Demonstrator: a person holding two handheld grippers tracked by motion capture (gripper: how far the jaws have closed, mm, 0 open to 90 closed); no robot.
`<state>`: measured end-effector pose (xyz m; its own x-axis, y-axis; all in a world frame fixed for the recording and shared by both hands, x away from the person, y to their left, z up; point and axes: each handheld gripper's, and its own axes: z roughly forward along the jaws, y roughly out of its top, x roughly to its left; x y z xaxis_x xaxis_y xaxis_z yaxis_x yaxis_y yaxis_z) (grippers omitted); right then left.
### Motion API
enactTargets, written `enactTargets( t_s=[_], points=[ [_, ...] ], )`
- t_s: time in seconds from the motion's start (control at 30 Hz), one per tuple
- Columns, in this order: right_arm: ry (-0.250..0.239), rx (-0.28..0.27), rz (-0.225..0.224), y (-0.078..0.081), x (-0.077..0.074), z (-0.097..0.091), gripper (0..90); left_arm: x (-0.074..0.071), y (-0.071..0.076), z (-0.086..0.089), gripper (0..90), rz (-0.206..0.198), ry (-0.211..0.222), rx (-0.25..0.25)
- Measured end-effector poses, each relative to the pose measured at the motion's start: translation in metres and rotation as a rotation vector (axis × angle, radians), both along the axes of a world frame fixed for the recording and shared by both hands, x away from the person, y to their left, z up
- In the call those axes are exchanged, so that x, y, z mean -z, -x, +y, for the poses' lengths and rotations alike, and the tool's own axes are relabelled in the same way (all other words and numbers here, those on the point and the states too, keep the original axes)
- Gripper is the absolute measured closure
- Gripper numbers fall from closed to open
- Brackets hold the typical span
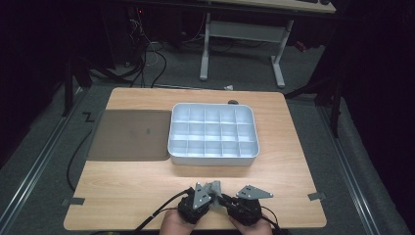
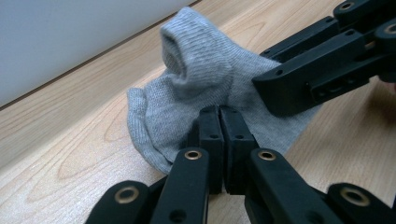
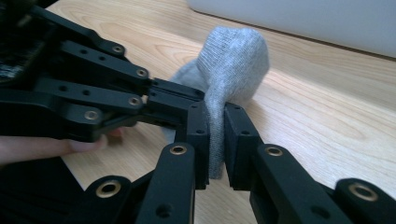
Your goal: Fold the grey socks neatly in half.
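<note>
1. Grey sock (image 2: 196, 88) sits at six o'clock on the worktop (image 1: 147, 186), bunched between both hands.
2. Left gripper (image 2: 219, 122): jaws closed on the sock's edge.
3. Right gripper (image 3: 215, 126): jaws clamped on a fold of sock.
4. Compartment tray (image 1: 213, 157) at twelve o'clock holds nothing; the sock looks mid-fold, stowing still ahead.

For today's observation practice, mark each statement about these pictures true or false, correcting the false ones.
1. The right tool grips the soft grey knitted sock. True.
2. The pale grey plastic divided tray holds socks. False: its compartments look empty.
3. The left tool stands wide open. False: its jaws are closed at the sock's edge.
4. A flat brown mat lies beside the tray. True.
5. The sock lies inside the tray. False: it is over the light wooden table.
</note>
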<state>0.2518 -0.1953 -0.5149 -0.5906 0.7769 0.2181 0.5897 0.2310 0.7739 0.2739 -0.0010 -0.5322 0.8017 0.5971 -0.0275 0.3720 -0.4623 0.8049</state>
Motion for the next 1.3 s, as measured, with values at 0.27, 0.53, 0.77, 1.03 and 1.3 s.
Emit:
enactTargets(
  t_s=[0.27, 0.53, 0.77, 1.03, 1.3],
  points=[
    [-0.018, -0.017, -0.002, 0.000, -0.001, 0.003, 81.7, 0.000, -0.001, 0.000, 89.1, 0.008, 0.004, 0.001],
    [-0.051, 0.032, -0.069, 0.001, -0.014, -0.015, 74.7, 0.000, -0.001, 0.000, 89.0, 0.011, 0.004, 0.003],
    [0.091, 0.119, -0.024, -0.011, 0.003, -0.023, 84.8, 0.000, -0.002, 0.000, 89.0, 0.012, 0.005, 0.003],
    [0.144, 0.071, 0.010, -0.018, 0.017, -0.005, 88.0, 0.000, -0.002, 0.000, 88.9, 0.014, 0.006, 0.003],
    [0.088, 0.011, -0.045, -0.006, 0.005, 0.007, 90.0, 0.000, -0.002, 0.000, 89.0, 0.013, 0.006, 0.002]
  ],
)
